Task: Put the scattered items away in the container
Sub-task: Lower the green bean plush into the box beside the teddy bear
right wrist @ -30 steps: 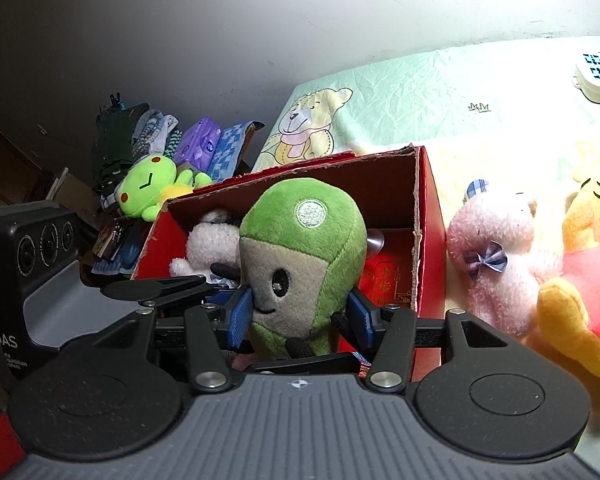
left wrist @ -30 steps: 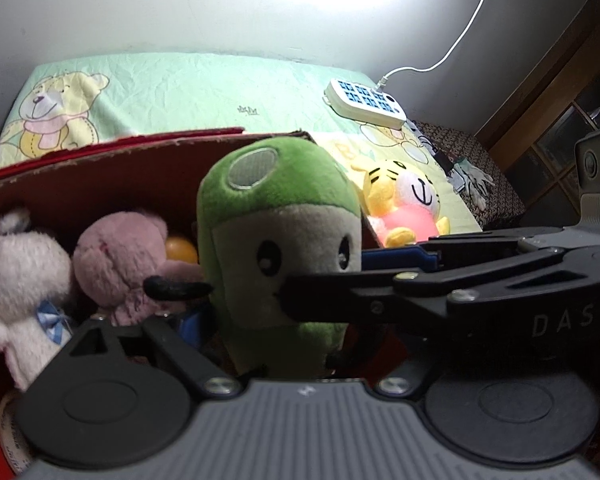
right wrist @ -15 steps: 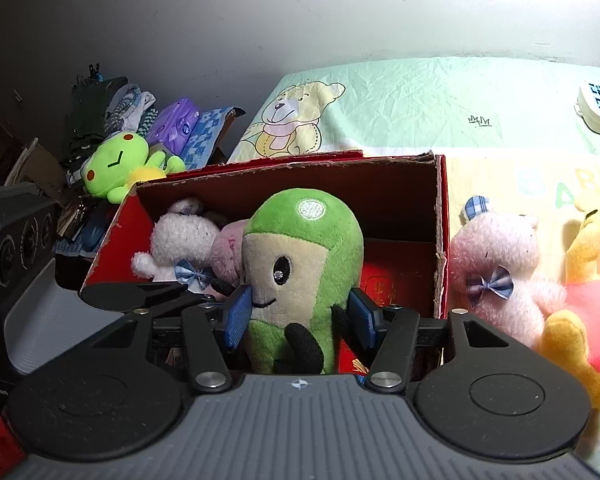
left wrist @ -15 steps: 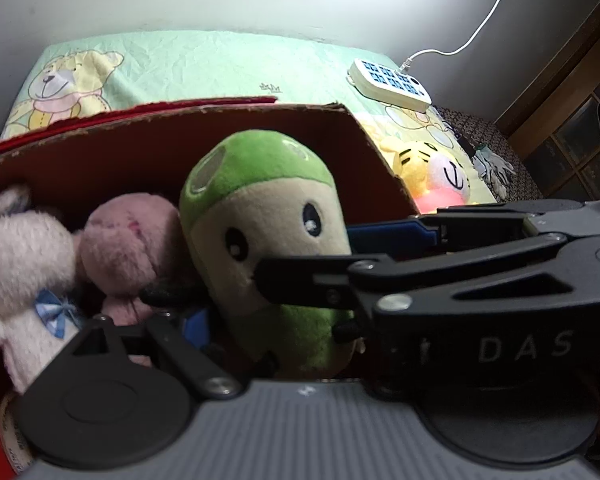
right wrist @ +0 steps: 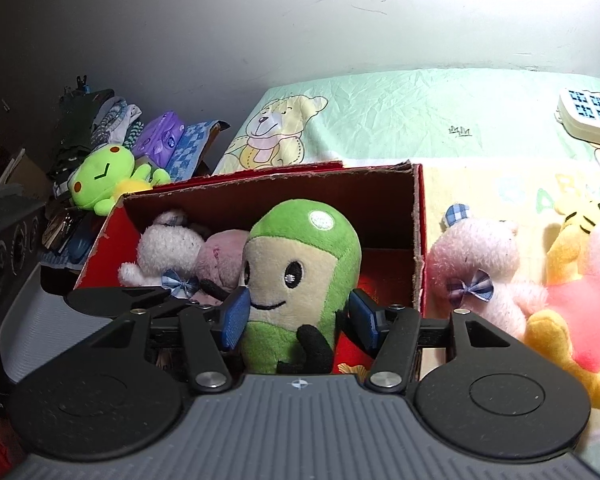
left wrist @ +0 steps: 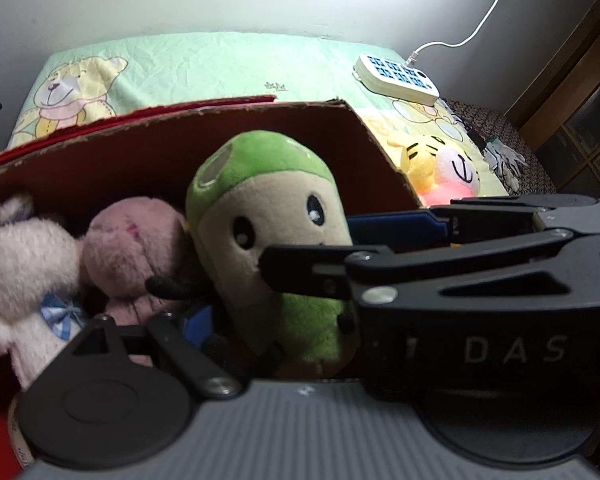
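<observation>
A green and cream plush doll (right wrist: 300, 276) stands inside the red cardboard box (right wrist: 418, 240), next to a white plush (right wrist: 168, 246) and a pink plush (right wrist: 220, 256). My right gripper (right wrist: 298, 318) has its blue pads on both sides of the doll's body, shut on it. In the left wrist view the doll (left wrist: 268, 240) is seen from its other side, with the right gripper's black fingers (left wrist: 420, 272) crossing in front. My left gripper's own fingertips are hidden behind them, low by the box (left wrist: 180, 148).
A pink bear with a checked bow (right wrist: 474, 264) and a yellow and pink tiger plush (right wrist: 580, 280) lie on the bed right of the box. A white power strip (right wrist: 588, 116) lies at the far right. A green frog plush (right wrist: 104, 176) sits on clutter at the left.
The right gripper has lowered the green doll deeper into the box, and the doll has tilted slightly. The left wrist camera has shifted closer.
</observation>
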A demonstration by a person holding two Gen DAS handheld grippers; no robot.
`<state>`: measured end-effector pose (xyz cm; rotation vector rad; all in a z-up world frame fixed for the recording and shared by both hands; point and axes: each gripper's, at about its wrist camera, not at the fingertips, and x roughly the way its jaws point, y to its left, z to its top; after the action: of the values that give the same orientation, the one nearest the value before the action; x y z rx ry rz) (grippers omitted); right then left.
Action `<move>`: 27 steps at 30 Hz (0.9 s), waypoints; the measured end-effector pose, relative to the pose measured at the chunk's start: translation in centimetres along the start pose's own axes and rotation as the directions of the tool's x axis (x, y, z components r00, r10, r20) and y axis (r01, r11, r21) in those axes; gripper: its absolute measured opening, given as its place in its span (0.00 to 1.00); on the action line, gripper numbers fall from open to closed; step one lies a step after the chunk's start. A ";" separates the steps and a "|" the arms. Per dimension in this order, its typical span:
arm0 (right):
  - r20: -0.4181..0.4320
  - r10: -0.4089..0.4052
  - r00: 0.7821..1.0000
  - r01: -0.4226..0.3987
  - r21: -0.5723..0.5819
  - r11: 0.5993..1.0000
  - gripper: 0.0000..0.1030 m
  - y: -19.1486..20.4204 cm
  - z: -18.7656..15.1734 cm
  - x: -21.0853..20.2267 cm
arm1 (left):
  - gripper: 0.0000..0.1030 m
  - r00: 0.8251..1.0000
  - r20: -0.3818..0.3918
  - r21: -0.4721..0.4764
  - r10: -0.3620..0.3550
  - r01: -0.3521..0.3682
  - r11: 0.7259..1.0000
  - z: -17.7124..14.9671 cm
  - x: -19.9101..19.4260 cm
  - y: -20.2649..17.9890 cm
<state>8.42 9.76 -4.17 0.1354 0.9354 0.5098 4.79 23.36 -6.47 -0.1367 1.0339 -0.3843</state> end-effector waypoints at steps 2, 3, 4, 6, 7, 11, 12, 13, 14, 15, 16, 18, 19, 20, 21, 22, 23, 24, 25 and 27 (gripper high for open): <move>0.023 -0.016 1.000 0.016 -0.005 1.000 0.57 0.0 0.1 -0.5 | 0.92 1.000 0.023 0.017 0.018 -0.018 1.000 0.4 -0.5 -0.2; 0.037 -0.018 0.999 0.018 0.000 1.000 0.56 0.0 0.1 -0.8 | 0.92 0.999 0.039 0.023 0.034 -0.035 0.999 0.6 -0.7 -0.2; 0.046 -0.017 0.999 0.016 0.004 1.000 0.56 -0.1 0.1 -1.0 | 0.93 0.998 0.049 0.029 0.047 -0.048 0.998 0.9 -0.8 -0.1; 0.060 -0.015 0.998 0.014 0.010 1.000 0.54 0.0 0.3 -1.2 | 0.93 0.997 0.054 0.024 0.052 -0.053 0.998 1.3 -0.7 0.3; 0.062 -0.018 0.998 0.017 0.010 1.000 0.52 0.1 0.3 -1.2 | 0.93 0.998 0.050 0.016 0.047 -0.048 0.999 1.4 -0.6 0.5; 0.043 -0.025 0.999 0.024 0.017 1.000 0.46 0.2 0.2 -0.8 | 0.95 0.998 0.042 0.011 0.044 -0.044 0.999 1.5 -0.1 0.7; 0.038 -0.029 0.999 0.028 0.019 0.999 0.46 0.3 0.1 -0.7 | 0.95 0.998 0.041 0.012 0.045 -0.046 0.999 1.4 0.1 0.6; 0.035 -0.034 0.999 0.033 0.021 0.999 0.45 0.3 0.1 -0.7 | 0.96 0.998 0.039 0.013 0.048 -0.049 0.999 1.3 0.2 0.6; 0.033 -0.037 0.999 0.036 0.023 0.999 0.45 0.3 0.0 -0.6 | 0.97 0.998 0.041 0.016 0.051 -0.052 0.999 1.3 0.3 0.6; 0.032 -0.037 0.999 0.036 0.027 0.999 0.44 0.3 -0.1 -0.6 | 0.97 0.998 0.045 0.022 0.054 -0.055 0.998 1.3 0.4 0.5; 0.030 -0.037 0.999 0.036 0.031 0.999 0.44 0.3 -0.1 -0.6 | 0.97 0.997 0.047 0.027 0.055 -0.057 0.998 1.2 0.5 0.4; 0.025 -0.041 0.999 0.040 0.038 0.998 0.43 0.3 -0.1 -0.5 | 0.97 0.997 0.047 0.035 0.058 -0.060 0.998 1.3 0.6 0.3; 0.023 -0.045 0.999 0.044 0.041 0.998 0.43 0.2 -0.1 -0.4 | 0.97 0.997 0.046 0.039 0.060 -0.062 0.997 1.3 0.6 0.2; 0.020 -0.048 0.999 0.047 0.046 0.998 0.43 0.2 -0.1 -0.3 | 0.97 0.997 0.046 0.043 0.063 -0.065 0.997 1.4 0.8 0.1; 0.018 -0.050 0.999 0.049 0.051 0.997 0.43 0.1 -0.2 -0.2 | 0.97 0.997 0.045 0.048 0.066 -0.068 0.997 1.4 0.7 0.1; 0.016 -0.051 0.999 0.050 0.056 0.997 0.43 0.0 -0.2 -0.1 | 0.97 0.997 0.044 0.052 0.069 -0.071 0.996 1.4 0.7 0.1; 0.016 -0.050 0.999 0.049 0.062 0.997 0.43 -0.1 -0.3 -0.1 | 0.97 0.997 0.043 0.056 0.071 -0.073 0.996 1.5 0.9 0.0; 0.016 -0.050 0.999 0.049 0.066 0.997 0.43 -0.1 -0.4 -0.1 | 0.97 0.997 0.043 0.057 0.071 -0.073 0.996 1.5 0.9 0.0; 0.017 -0.051 0.999 0.050 0.068 0.996 0.43 -0.2 -0.4 -0.1 | 0.98 0.997 0.042 0.057 0.070 -0.073 0.996 1.5 1.0 0.0; 0.021 -0.053 0.998 0.052 0.068 0.996 0.43 -0.2 -0.5 -0.2 | 0.98 0.997 0.043 0.055 0.070 -0.073 0.996 1.5 1.0 0.0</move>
<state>8.01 9.46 -4.40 0.1773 0.9316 0.4273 6.52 22.85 -6.50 -0.0564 0.9841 -0.3439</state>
